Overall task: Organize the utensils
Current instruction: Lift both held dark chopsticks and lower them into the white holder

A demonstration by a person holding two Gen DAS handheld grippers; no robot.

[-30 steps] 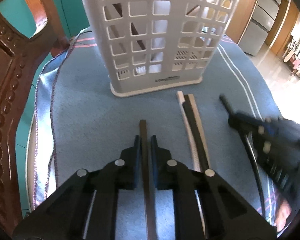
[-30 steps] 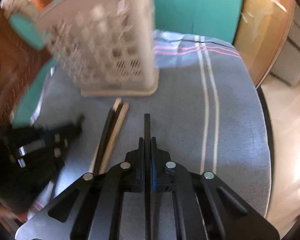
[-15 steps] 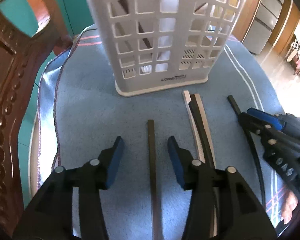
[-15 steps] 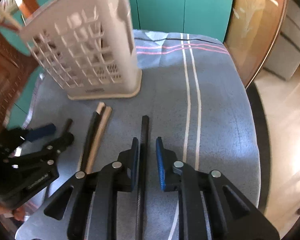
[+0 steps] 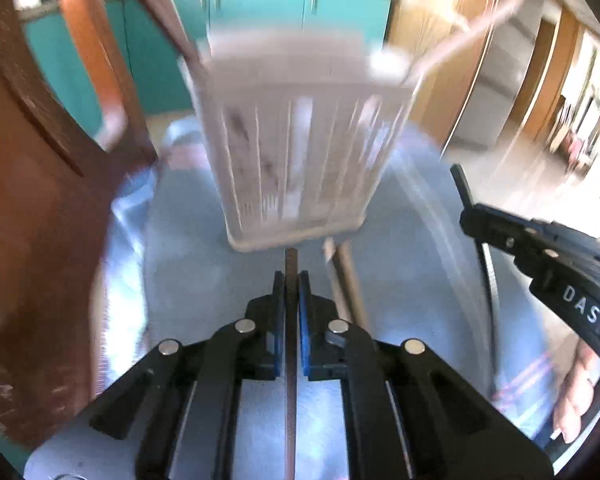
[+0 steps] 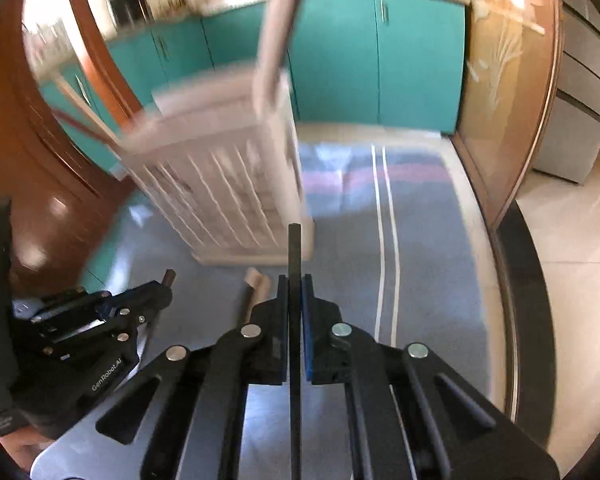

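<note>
White slatted plastic basket (image 5: 300, 160) smeared by motion blur, contents unreadable. Pale wooden sticks (image 5: 346, 280) on table half hidden behind left hand-held gripper (image 5: 291, 280). Dark thin stick (image 6: 295, 280) cut off at bottom edge.

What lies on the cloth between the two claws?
Pale wooden sticks lie there, pointing at the basket; both views show them between left claw and right claw.

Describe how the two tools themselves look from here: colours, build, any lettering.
Both tools, left tool and right tool, are matte black linkage frames with round silver pins and blue pads inside the fingers. White lettering reads GenRobot.AI on the left, DAS on the right.
</note>
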